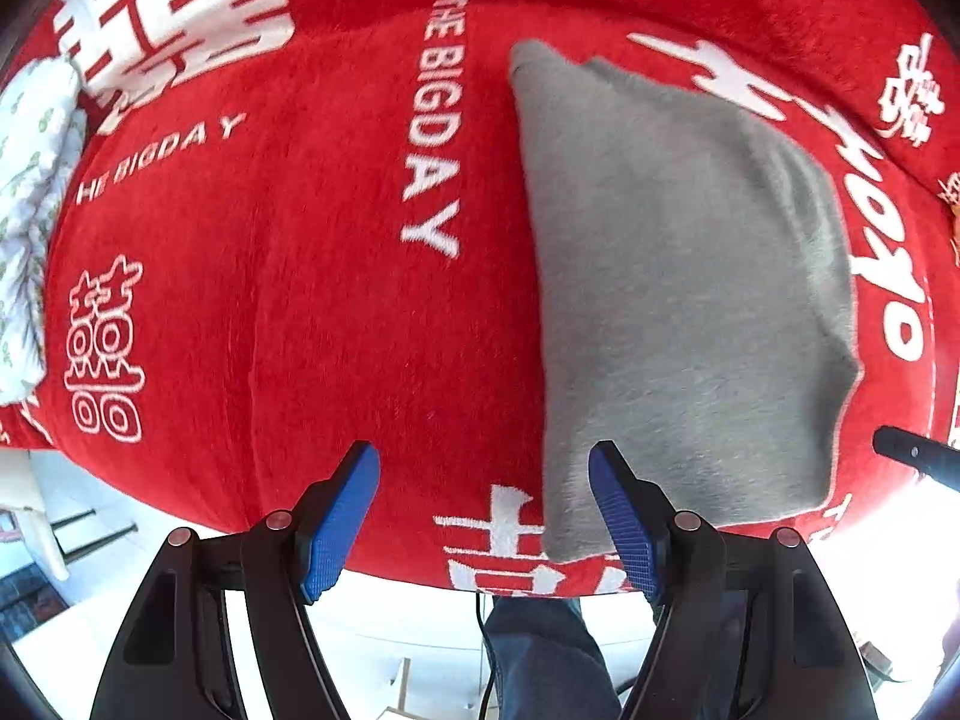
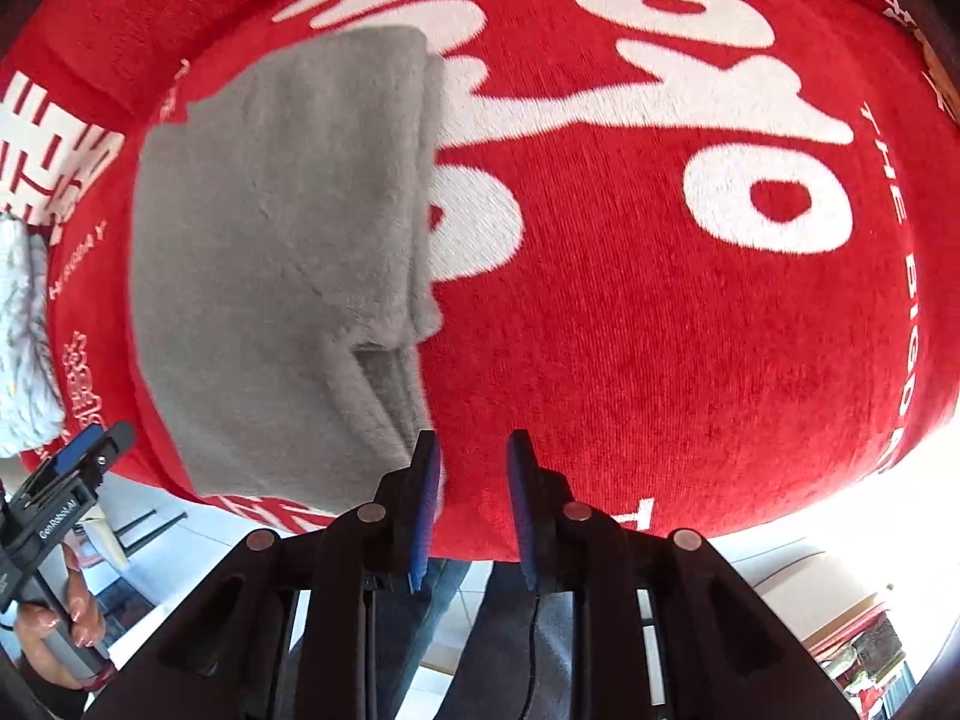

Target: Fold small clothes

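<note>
Left wrist: fuzzy grey folded garment (image 1: 684, 276) on plush red blanket (image 1: 300, 300).

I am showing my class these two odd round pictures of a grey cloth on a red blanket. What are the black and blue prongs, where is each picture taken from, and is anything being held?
A person holds a hand-held gripper in each hand; each carries a wide-angle camera looking along its two blue-padded fingers. One picture is from the left gripper, one from the right gripper. A folded grey fleece garment lies on a red plush blanket with white lettering. A white patterned cloth sits at the blanket's edge. Both grippers are open and hold nothing; the right one's gap is narrower.
</note>
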A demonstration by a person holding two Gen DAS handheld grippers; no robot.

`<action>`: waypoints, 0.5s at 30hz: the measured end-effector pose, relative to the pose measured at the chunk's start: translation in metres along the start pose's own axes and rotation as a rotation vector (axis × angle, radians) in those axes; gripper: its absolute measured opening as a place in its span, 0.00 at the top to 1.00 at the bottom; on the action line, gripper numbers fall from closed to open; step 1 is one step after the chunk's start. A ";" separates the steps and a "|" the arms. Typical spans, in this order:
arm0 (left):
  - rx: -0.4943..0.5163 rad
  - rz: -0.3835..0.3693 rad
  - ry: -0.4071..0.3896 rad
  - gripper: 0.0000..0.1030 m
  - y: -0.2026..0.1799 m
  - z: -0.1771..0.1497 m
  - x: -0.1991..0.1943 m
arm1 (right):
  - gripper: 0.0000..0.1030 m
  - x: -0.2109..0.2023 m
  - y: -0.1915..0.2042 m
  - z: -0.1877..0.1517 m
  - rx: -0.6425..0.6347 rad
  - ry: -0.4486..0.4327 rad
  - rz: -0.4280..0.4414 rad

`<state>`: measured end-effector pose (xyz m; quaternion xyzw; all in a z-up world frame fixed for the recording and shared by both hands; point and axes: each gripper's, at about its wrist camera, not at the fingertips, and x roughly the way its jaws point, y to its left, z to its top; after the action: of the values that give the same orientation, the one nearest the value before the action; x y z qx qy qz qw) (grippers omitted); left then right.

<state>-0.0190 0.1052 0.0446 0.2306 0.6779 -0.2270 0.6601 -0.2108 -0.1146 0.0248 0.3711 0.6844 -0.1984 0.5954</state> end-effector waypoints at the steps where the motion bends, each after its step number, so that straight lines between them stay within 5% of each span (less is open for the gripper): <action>1: 0.006 -0.002 -0.007 0.29 -0.002 -0.003 -0.005 | 0.75 -0.006 0.002 0.000 -0.004 -0.006 0.009; 3: 0.015 -0.015 -0.024 0.29 -0.008 -0.004 -0.016 | 0.75 -0.019 0.007 0.003 -0.016 -0.020 0.022; 6: 0.030 -0.033 -0.045 0.12 -0.012 -0.004 -0.035 | 0.73 -0.038 0.017 0.007 -0.026 -0.040 0.033; 8: 0.051 -0.032 -0.076 0.12 -0.017 -0.004 -0.051 | 0.53 -0.048 0.023 0.007 -0.037 -0.064 0.018; 12: 0.053 -0.034 -0.093 0.12 -0.021 -0.004 -0.070 | 0.47 -0.068 0.039 0.006 -0.062 -0.102 0.011; 15: 0.034 0.007 -0.118 0.12 -0.021 -0.006 -0.083 | 0.26 -0.080 0.048 0.001 -0.072 -0.122 -0.009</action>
<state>-0.0352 0.0912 0.1274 0.2304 0.6329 -0.2495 0.6958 -0.1726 -0.1061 0.1101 0.3335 0.6553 -0.1985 0.6481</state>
